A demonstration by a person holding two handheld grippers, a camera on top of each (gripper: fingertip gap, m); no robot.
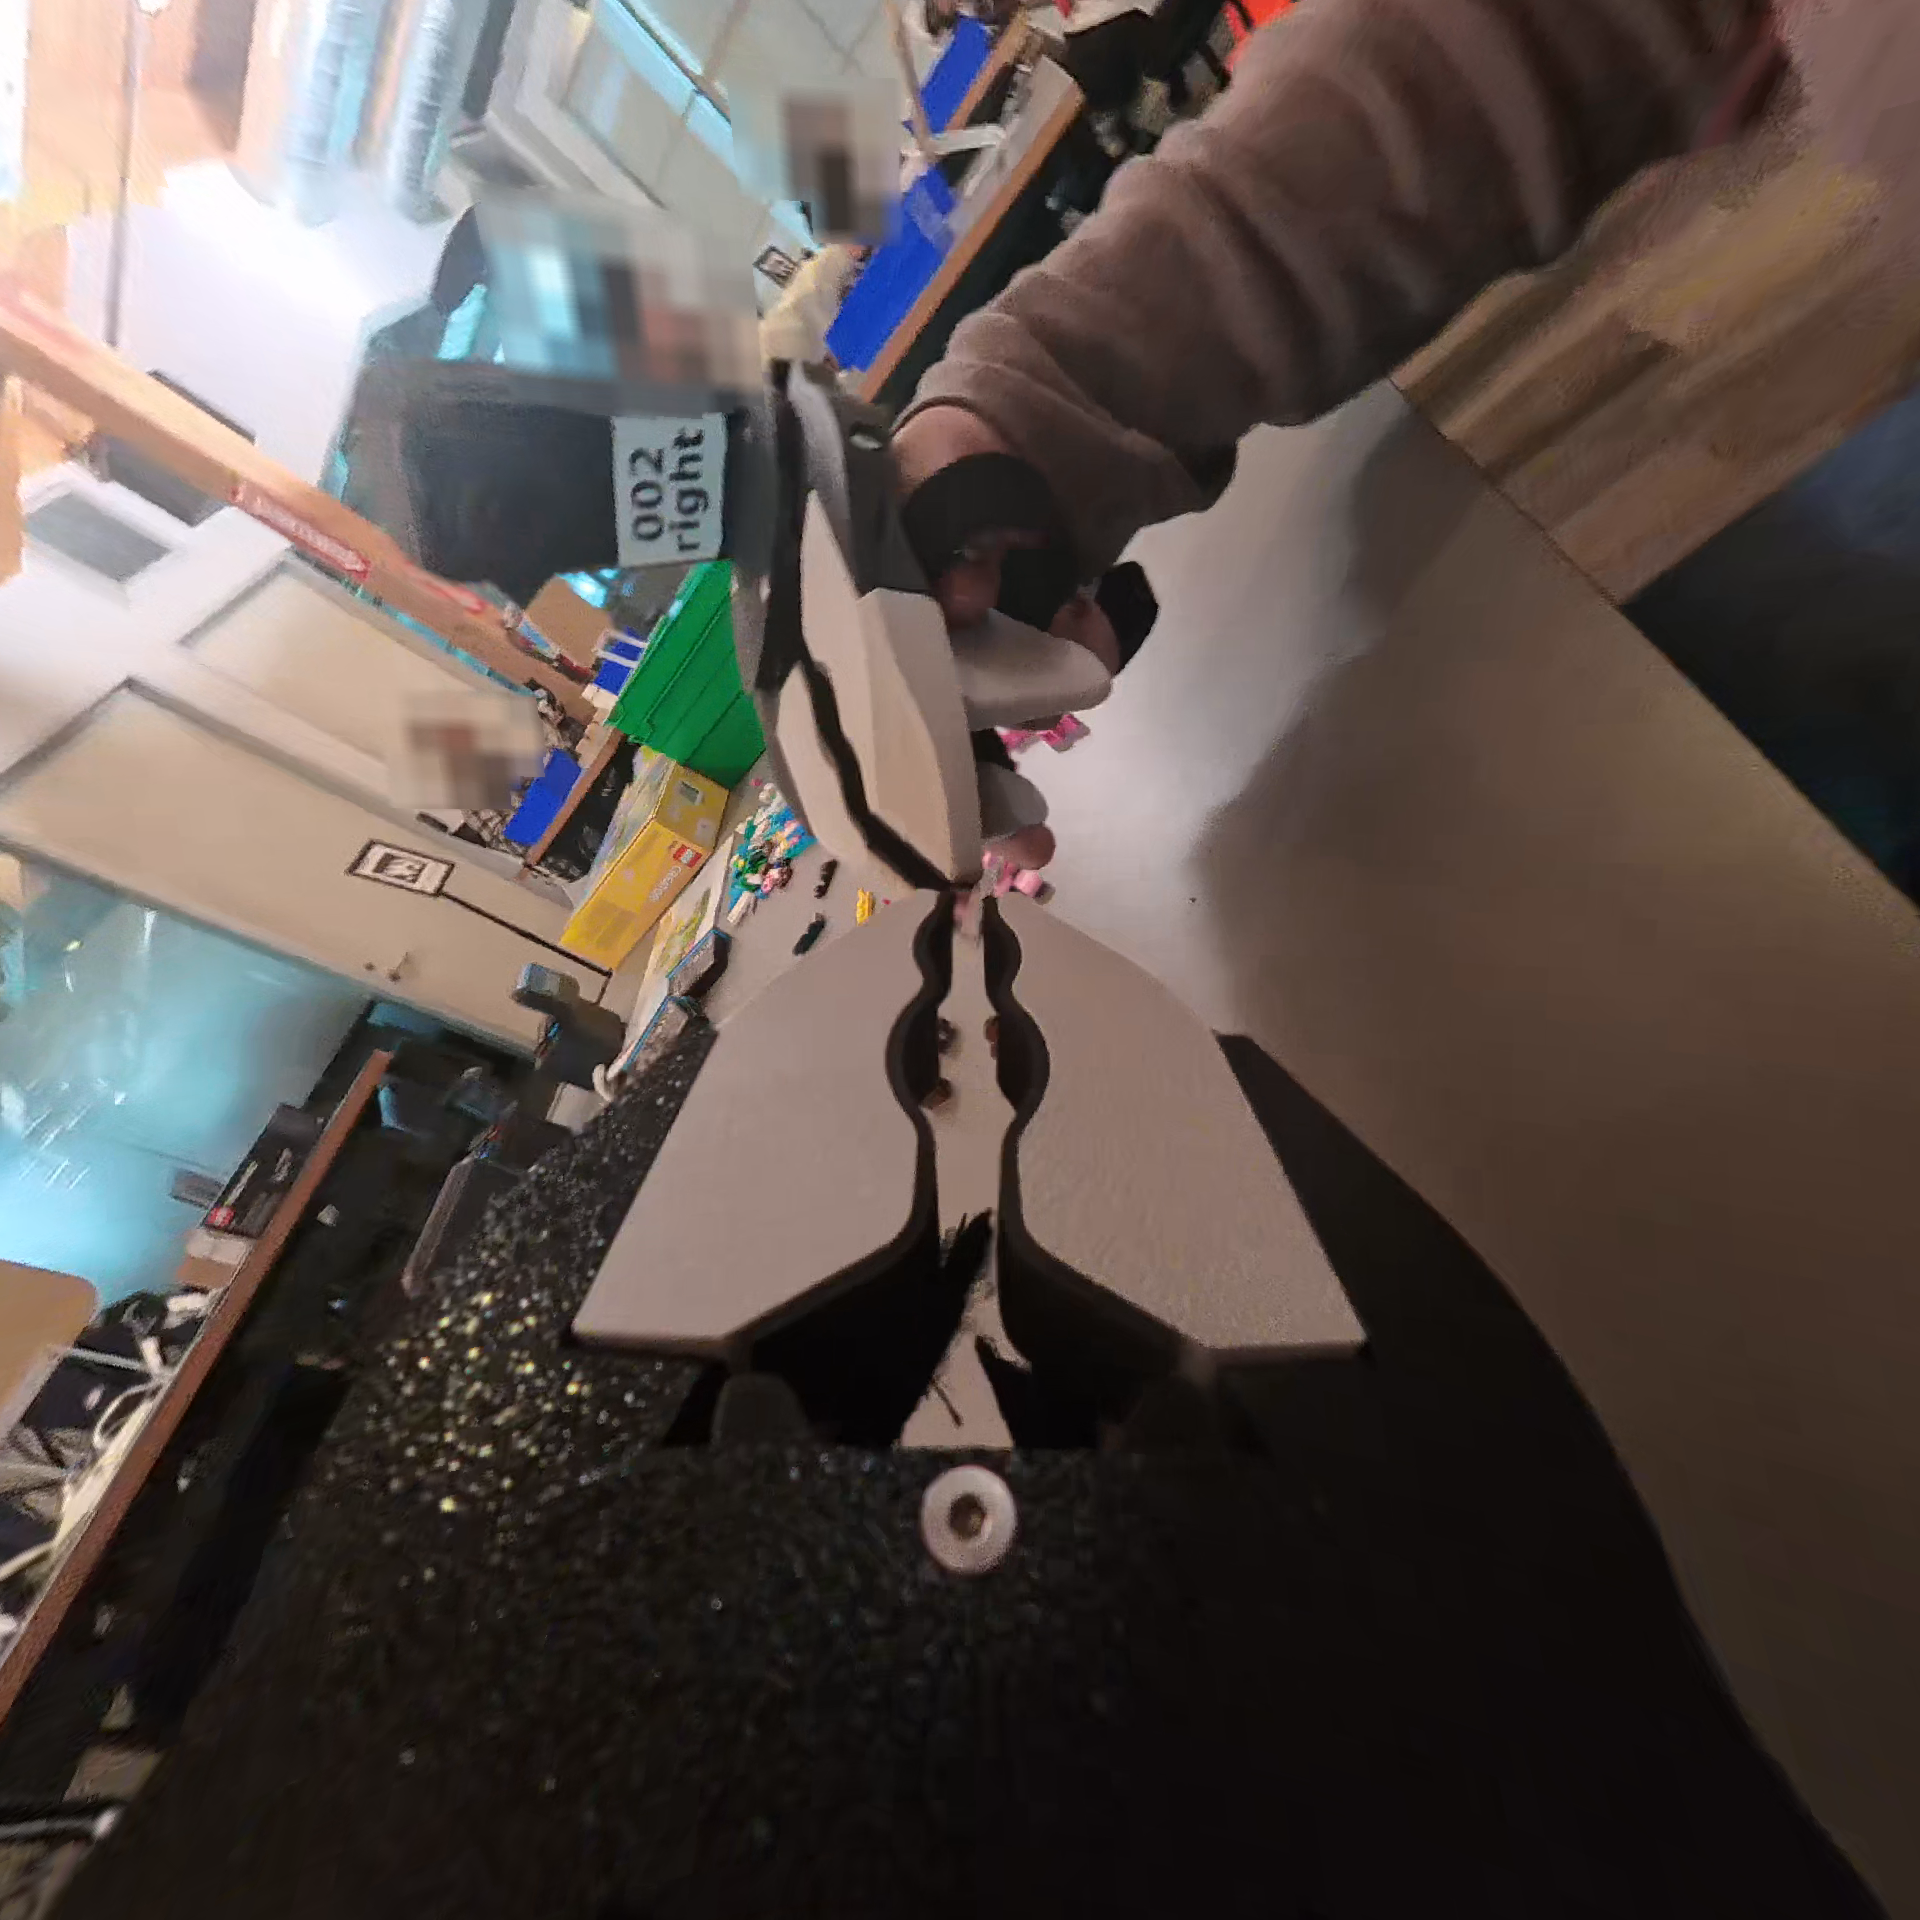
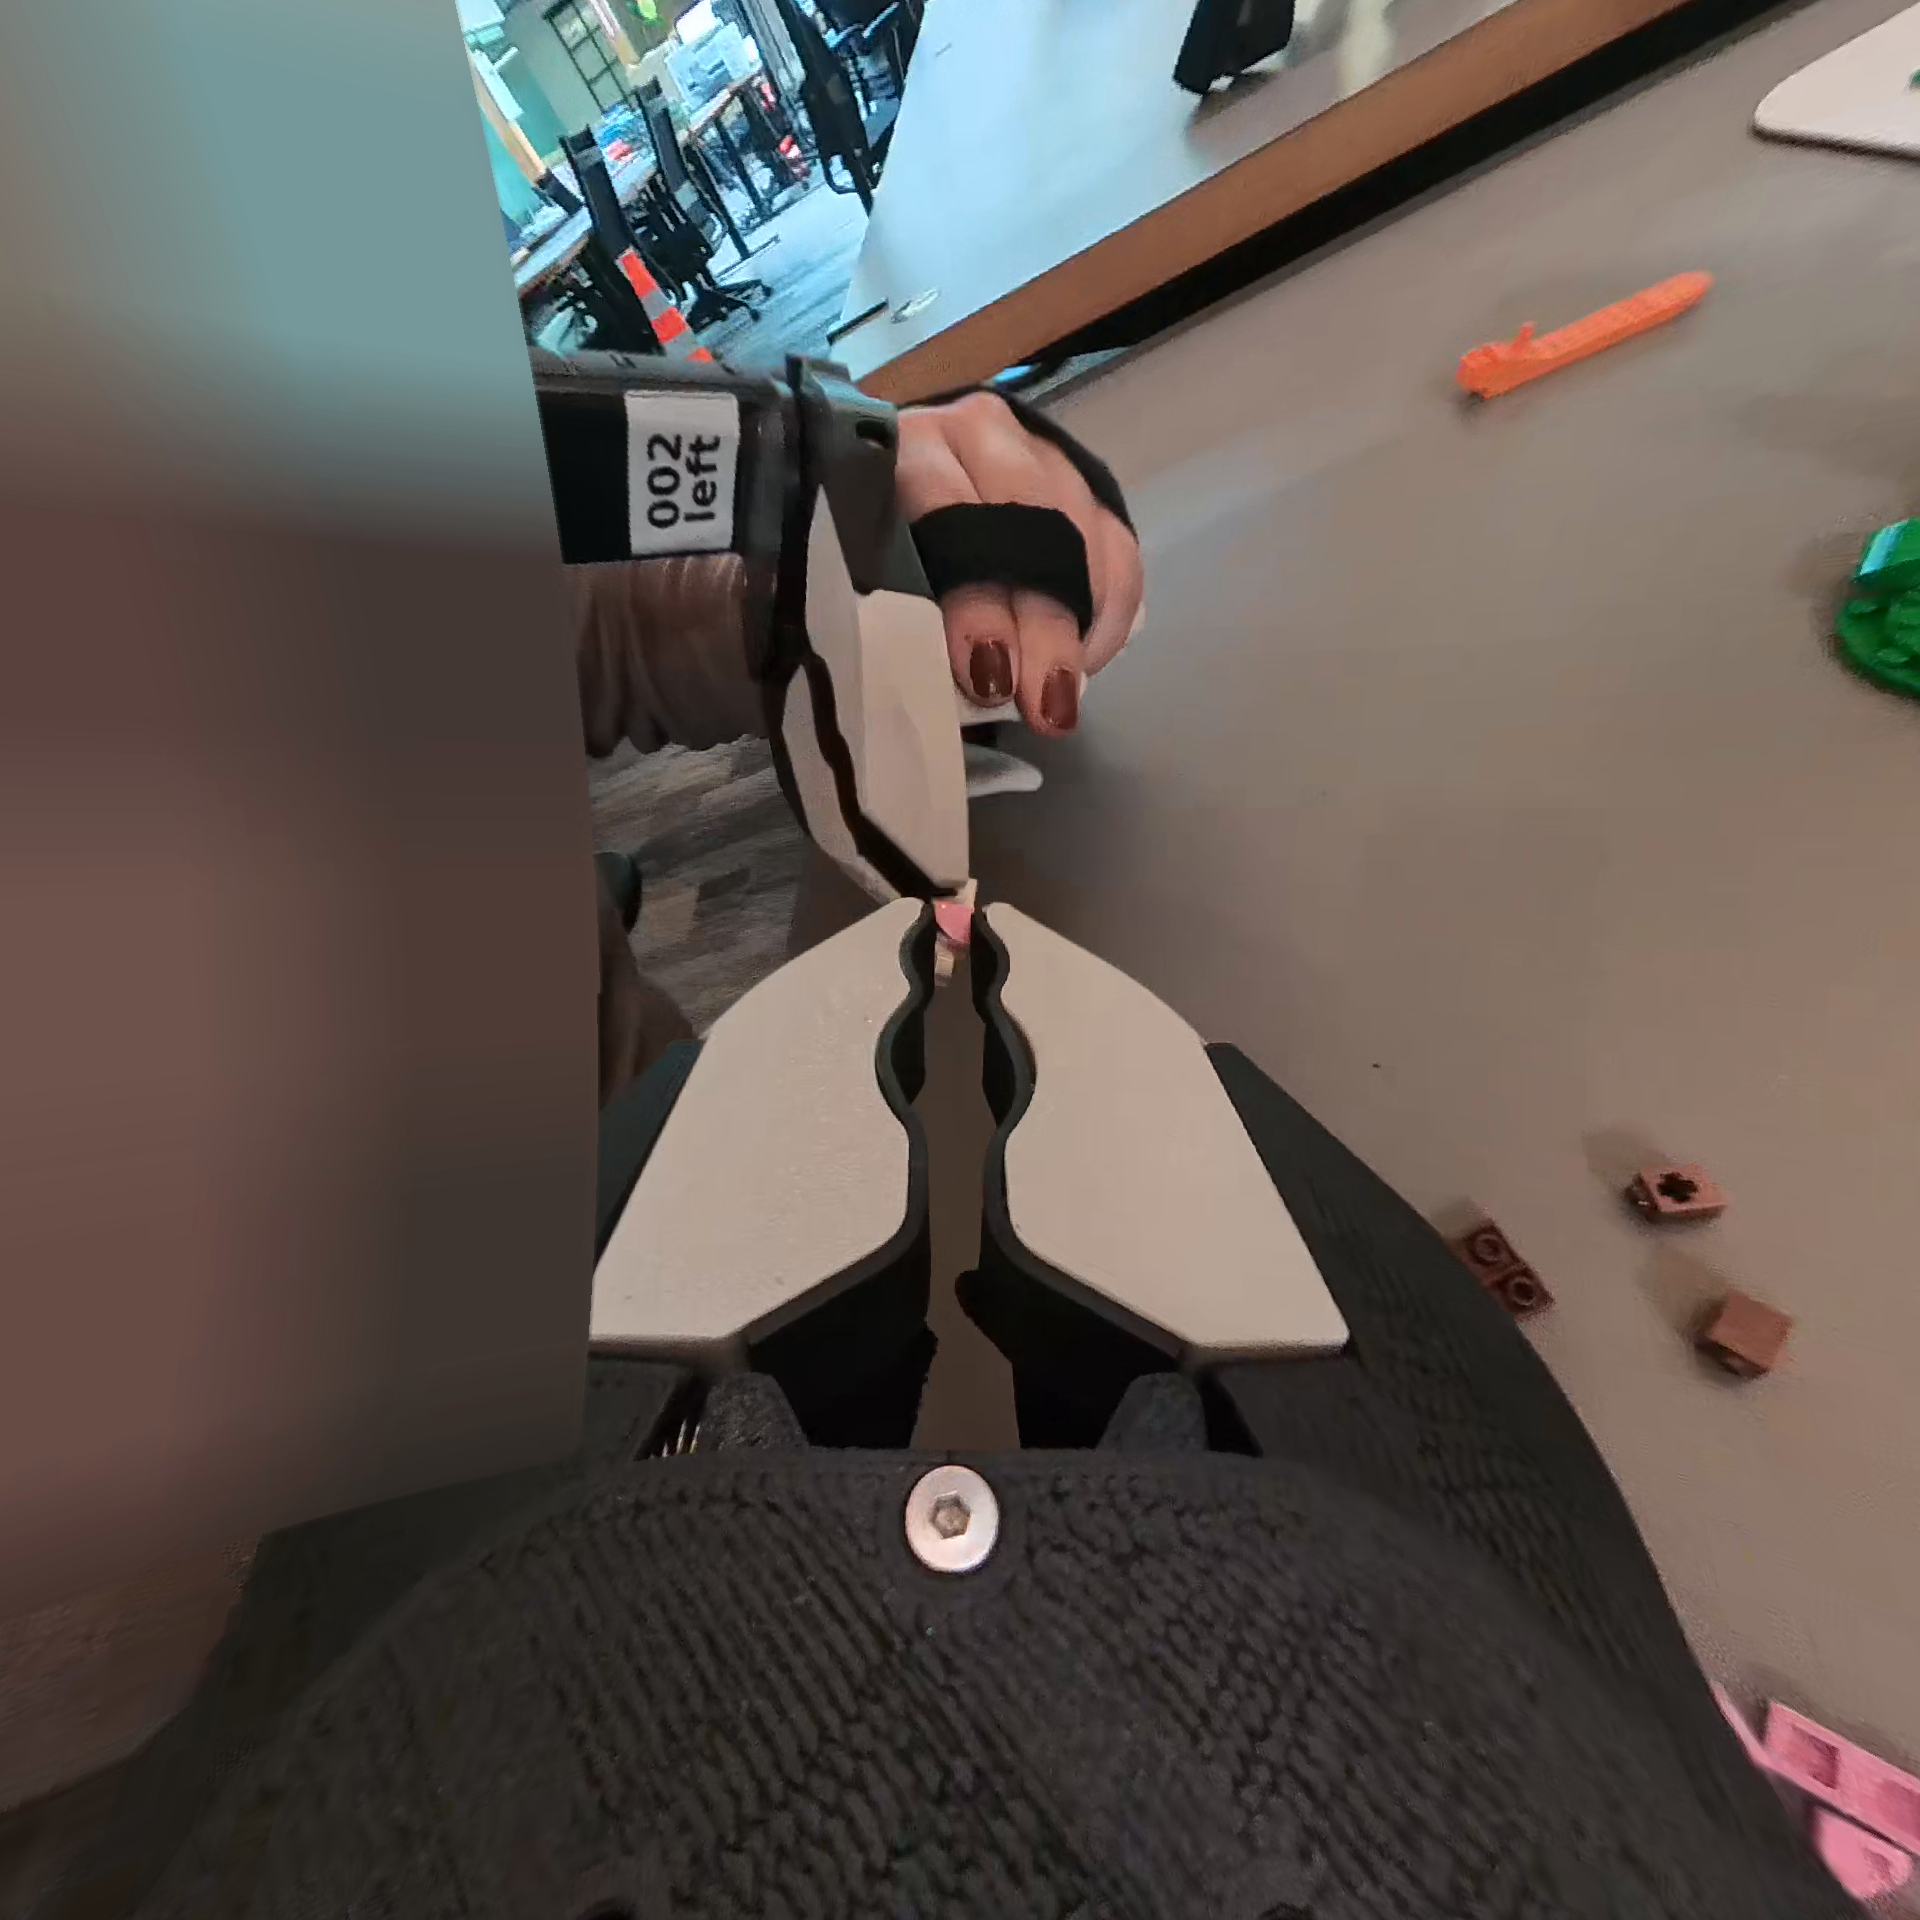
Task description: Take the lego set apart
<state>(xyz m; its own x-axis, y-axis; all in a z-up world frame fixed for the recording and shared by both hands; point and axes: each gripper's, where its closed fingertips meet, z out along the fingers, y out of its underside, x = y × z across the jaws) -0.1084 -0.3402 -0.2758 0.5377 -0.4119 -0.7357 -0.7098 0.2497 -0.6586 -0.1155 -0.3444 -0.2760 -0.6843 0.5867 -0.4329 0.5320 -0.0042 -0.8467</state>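
A small pink lego piece (image 2: 954, 918) is pinched between the tips of both grippers, held above the grey table (image 2: 1455, 831). A pale piece (image 2: 943, 966) sits just behind it between my right gripper's fingers. My right gripper (image 2: 954, 925) is shut on the pink piece. The left gripper (image 2: 951, 890) comes in from above, shut, tip to tip with it. In the left wrist view my left gripper (image 1: 966, 916) is shut on the pink piece (image 1: 970, 918), and the right gripper (image 1: 951, 883) meets it from above.
Three brown bricks (image 2: 1675, 1191) lie at the right, with pink bricks (image 2: 1829, 1766) at the lower right, a green lego pile (image 2: 1883, 623) and an orange tool (image 2: 1579, 332). A yellow lego box (image 1: 644, 862), several small loose pieces (image 1: 769, 857) and green bins (image 1: 696, 675) lie farther along the table. The tips of both grippers are at nearly the same place.
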